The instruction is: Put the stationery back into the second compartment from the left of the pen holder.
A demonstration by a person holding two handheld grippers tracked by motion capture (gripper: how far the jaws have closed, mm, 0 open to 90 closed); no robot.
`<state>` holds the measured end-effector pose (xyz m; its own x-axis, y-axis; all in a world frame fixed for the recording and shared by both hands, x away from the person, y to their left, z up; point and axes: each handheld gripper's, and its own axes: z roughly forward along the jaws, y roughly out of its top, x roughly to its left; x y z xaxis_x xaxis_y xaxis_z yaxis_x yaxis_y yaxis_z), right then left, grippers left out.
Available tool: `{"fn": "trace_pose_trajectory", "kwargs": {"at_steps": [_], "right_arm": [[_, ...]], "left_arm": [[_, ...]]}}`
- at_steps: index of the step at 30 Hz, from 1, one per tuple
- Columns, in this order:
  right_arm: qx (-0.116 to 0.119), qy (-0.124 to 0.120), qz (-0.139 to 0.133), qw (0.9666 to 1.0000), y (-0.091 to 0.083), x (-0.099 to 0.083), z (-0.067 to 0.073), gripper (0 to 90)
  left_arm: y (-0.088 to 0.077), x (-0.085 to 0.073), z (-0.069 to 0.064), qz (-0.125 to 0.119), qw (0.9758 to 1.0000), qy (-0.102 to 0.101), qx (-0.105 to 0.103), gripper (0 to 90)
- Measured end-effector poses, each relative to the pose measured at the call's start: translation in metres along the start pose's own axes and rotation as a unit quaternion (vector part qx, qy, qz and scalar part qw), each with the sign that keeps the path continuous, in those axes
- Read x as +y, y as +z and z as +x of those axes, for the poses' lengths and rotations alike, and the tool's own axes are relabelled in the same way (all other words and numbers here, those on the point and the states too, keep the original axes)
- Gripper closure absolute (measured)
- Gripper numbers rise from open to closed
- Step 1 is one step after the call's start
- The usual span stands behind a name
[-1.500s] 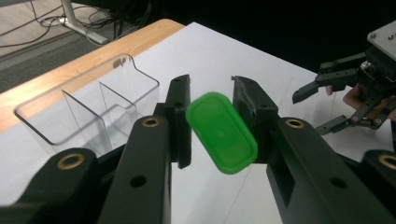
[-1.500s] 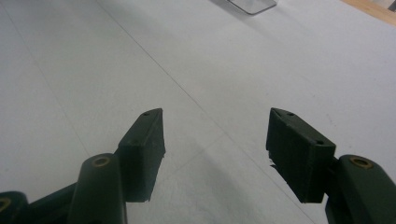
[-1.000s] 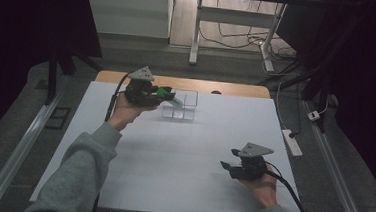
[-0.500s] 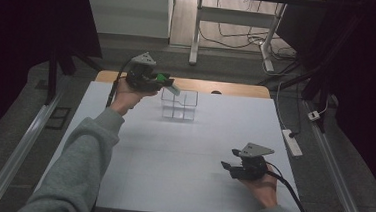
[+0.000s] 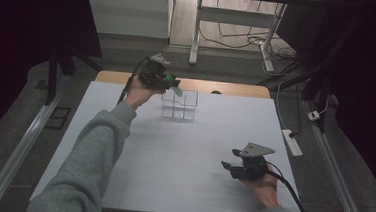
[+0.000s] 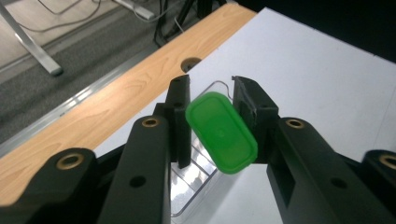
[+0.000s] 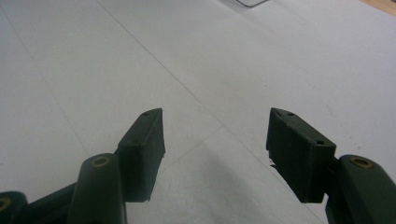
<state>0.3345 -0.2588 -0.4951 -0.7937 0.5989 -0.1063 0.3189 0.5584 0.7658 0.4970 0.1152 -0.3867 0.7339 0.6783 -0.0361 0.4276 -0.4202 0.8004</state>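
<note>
My left gripper (image 5: 173, 86) (image 6: 211, 100) is shut on a green, rounded-rectangular lid (image 6: 221, 132) (image 5: 172, 79), held tilted between its jaws. It hovers over the far left corner of a clear plastic box with compartments (image 5: 179, 104) (image 6: 196, 173), which stands at the back of the white table (image 5: 182, 156). My right gripper (image 5: 228, 167) (image 7: 215, 140) rests low near the table's front right. Its jaws stand open with nothing between them, just bare white surface.
A wooden strip (image 5: 237, 89) (image 6: 93, 116) with a round hole (image 6: 190, 61) runs along the table's far edge. A power strip (image 5: 291, 142) lies on the floor at the right. Table legs and cables sit beyond the far edge.
My left gripper has carried the green lid to the right and farther back, from beside the clear box to over its far left corner. The right gripper has stayed put.
</note>
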Motion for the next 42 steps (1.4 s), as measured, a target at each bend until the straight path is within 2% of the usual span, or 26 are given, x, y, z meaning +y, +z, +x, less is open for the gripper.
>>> {"fn": "trace_pose_trajectory", "kwargs": {"at_steps": [6, 9, 10, 11, 13, 15, 22, 29, 34, 37, 40, 42], "right_arm": [[0.001, -0.002, 0.002, 1.0, -0.001, 0.0, 0.002, 36.7], [0.001, -0.002, 0.002, 1.0, -0.001, 0.0, 0.002, 36.5], [0.001, -0.002, 0.003, 1.0, -0.001, 0.0, 0.002, 36.4], [0.001, -0.002, 0.004, 1.0, -0.001, -0.001, 0.002, 36.4], [0.002, 0.0, 0.005, 1.0, 0.0, -0.001, 0.001, 36.4], [0.003, 0.0, 0.008, 1.0, 0.001, -0.001, 0.001, 36.0], [0.003, 0.001, 0.009, 1.0, 0.0, -0.001, 0.001, 36.0], [0.005, 0.0, 0.01, 0.9999, 0.0, -0.002, 0.001, 35.3], [0.007, 0.005, 0.008, 0.9999, 0.0, -0.002, 0.0, 35.0], [0.004, 0.006, 0.01, 0.9999, 0.0, -0.003, -0.001, 34.9], [0.001, 0.009, 0.011, 0.9999, -0.001, -0.003, -0.002, 34.9], [0.0, 0.009, 0.012, 0.9999, 0.0, -0.004, -0.003, 34.9]], "left_arm": [[0.011, -0.001, 0.0, 0.022, 0.9997, -0.003, 0.005, 68.4], [0.016, -0.002, 0.001, 0.036, 0.9993, -0.004, -0.013, 67.6], [0.018, -0.003, 0.001, 0.04, 0.9989, -0.009, -0.023, 65.0], [0.019, -0.003, 0.0, 0.043, 0.9988, -0.012, -0.023, 57.4], [0.018, -0.002, -0.002, 0.04, 0.9989, -0.012, -0.021, 47.0], [0.015, -0.002, -0.005, 0.035, 0.9992, -0.007, -0.017, 42.7], [-0.003, -0.01, -0.009, 0.023, 0.9996, 0.0, -0.02, 39.7], [-0.024, -0.037, -0.018, 0.015, 0.9996, 0.004, -0.022, 39.8], [-0.042, -0.059, -0.023, 0.006, 0.9998, 0.009, -0.015, 39.8], [-0.052, -0.077, -0.024, 0.009, 0.9999, 0.007, -0.011, 39.9], [-0.059, -0.094, -0.025, 0.003, 0.9999, -0.007, -0.009, 40.2], [-0.063, -0.106, -0.027, 0.006, 0.9999, -0.009, -0.007, 40.1]]}}
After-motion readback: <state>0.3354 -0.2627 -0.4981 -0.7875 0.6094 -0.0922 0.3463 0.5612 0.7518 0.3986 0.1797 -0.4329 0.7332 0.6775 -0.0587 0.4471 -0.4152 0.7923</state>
